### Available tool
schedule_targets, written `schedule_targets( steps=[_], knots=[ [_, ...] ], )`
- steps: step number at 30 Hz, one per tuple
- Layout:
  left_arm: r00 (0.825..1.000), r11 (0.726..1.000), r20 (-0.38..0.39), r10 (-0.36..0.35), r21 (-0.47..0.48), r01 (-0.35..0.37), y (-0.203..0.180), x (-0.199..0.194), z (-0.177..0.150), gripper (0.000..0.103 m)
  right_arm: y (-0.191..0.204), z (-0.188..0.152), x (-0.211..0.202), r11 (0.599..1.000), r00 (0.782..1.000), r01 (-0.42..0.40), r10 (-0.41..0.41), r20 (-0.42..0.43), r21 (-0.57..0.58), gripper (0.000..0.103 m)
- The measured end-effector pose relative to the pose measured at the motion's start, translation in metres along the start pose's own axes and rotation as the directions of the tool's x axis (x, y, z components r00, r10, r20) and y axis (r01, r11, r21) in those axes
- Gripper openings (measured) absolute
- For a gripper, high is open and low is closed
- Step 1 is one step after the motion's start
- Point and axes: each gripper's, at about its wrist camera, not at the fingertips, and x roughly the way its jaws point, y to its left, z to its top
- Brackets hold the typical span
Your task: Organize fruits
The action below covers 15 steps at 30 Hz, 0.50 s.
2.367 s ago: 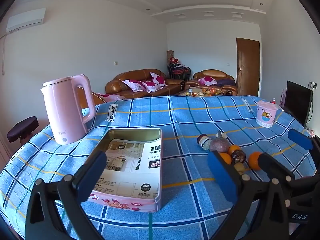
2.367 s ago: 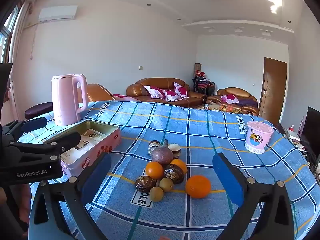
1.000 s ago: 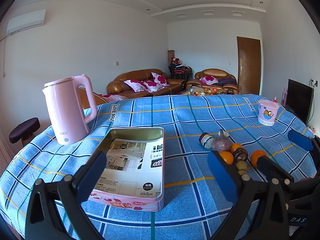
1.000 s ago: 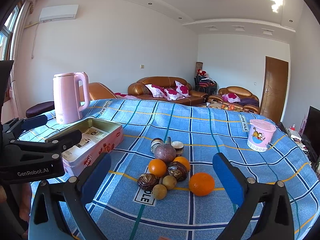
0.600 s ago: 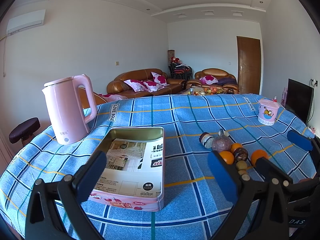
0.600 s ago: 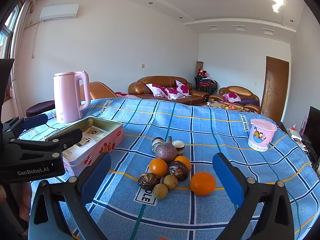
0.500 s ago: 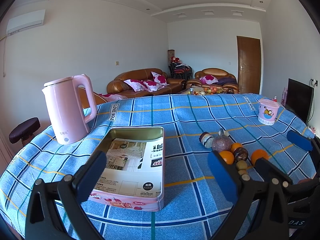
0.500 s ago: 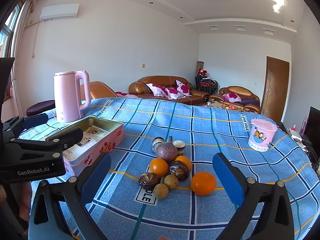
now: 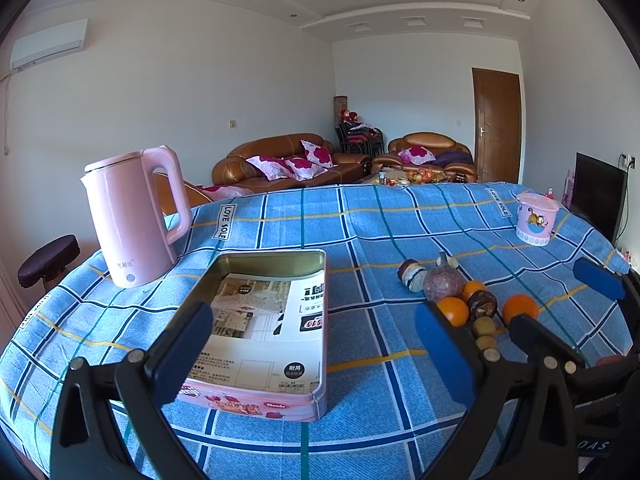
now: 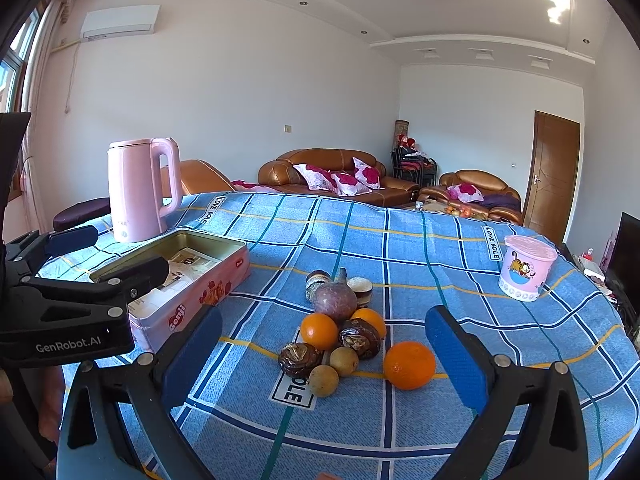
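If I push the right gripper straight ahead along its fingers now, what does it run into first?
Most likely the fruit pile: the right gripper is open and centred on it. The small tan fruit and the wrinkled dark fruit lie nearest, just ahead of the orange. Depth is uncertain, and it may pass over them.

Fruits (image 10: 344, 336) clustered right of open tin (image 10: 208, 276) (fruitless).

Open-jawed left claw (image 9: 312, 350) hovers over pink tin (image 9: 264, 360), fruits (image 9: 460, 296) beside.
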Motion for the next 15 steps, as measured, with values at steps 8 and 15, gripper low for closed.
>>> schedule_targets(
  steps=[8, 15],
  knots=[
    [1.0, 1.0, -0.012, 0.001, 0.006, -0.001, -0.002, 0.004, -0.003, 0.103, -0.006, -0.006, 0.003, 1.0, 1.0, 0.021, -0.021, -0.006, 0.015, 0.102],
    [0.999, 1.0, -0.044, -0.007, 0.021, 0.008, -0.009, 0.014, -0.012, 0.103, -0.02, -0.024, 0.016, 0.998, 0.998, 0.024, -0.02, -0.067, 0.063, 0.101]
  ],
)
